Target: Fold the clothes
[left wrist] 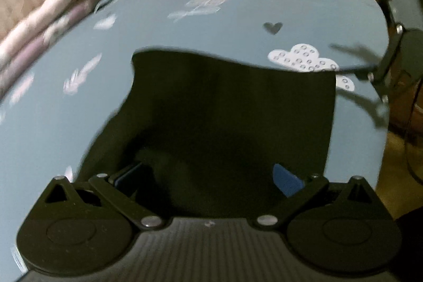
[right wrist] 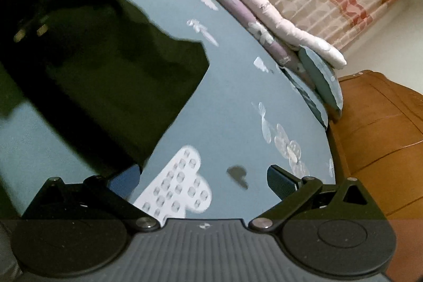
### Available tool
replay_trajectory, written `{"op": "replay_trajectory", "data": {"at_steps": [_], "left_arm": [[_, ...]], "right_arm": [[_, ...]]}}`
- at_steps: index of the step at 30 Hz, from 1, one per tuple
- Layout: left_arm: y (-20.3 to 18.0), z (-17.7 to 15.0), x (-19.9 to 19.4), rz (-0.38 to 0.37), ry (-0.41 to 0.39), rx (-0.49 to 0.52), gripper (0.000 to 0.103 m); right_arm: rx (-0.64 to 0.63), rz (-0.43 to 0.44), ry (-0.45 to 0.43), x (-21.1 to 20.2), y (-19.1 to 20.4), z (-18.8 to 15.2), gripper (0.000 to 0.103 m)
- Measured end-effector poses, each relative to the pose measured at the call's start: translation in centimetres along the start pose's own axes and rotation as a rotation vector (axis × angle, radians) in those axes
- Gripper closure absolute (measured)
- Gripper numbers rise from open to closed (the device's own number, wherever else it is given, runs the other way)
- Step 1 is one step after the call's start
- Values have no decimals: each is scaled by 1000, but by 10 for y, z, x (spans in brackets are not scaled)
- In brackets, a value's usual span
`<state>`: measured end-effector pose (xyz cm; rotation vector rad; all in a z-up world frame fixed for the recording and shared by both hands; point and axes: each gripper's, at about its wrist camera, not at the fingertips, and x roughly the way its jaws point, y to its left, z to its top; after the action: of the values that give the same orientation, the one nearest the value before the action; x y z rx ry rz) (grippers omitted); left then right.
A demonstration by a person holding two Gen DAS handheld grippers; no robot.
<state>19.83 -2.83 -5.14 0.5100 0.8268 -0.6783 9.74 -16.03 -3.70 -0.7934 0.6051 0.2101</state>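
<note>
The left gripper (left wrist: 208, 176) has a matte black body with a ribbed grey plate at its centre, 2 round black hubs and angled link arms fixed by silver screws; its fingers (left wrist: 286, 180) carry blue ribbed pads. The right gripper (right wrist: 203, 177) has the same black frame, silver screws and dark blue pads (right wrist: 280, 181).

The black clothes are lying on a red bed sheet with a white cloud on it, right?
Not red. The left wrist view shows the black clothes lying on a blue bed sheet. The white cloud is there, just past the garment's far edge.
</note>
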Motion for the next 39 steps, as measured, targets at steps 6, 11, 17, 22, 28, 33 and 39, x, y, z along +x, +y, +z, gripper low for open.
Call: {"op": "replay_trajectory", "data": {"at_steps": [6,11,17,22,28,33,39], "left_arm": [[23,-11,-27,35,-18,-159,1],[33,-7,-20,66,-12,-236,1],[35,-22,-22,78,21,-391,1],[34,-22,-42,182,31,-456,1],[36,-35,-42,234,79,-579,1],[29,-46,-45,294,127,-625,1],[28,-59,-52,330,161,-699,1]], "right_arm": [[46,95,-139,4,-27,37,0],[141,210,-180,21,-42,52,0],[302,555,-42,72,-36,34,0],[473,675,-83,100,-73,41,1],[569,790,-237,140,-101,86,0],[573,824,-145,209,-75,103,0],[585,795,-134,228,-70,108,0]]}}
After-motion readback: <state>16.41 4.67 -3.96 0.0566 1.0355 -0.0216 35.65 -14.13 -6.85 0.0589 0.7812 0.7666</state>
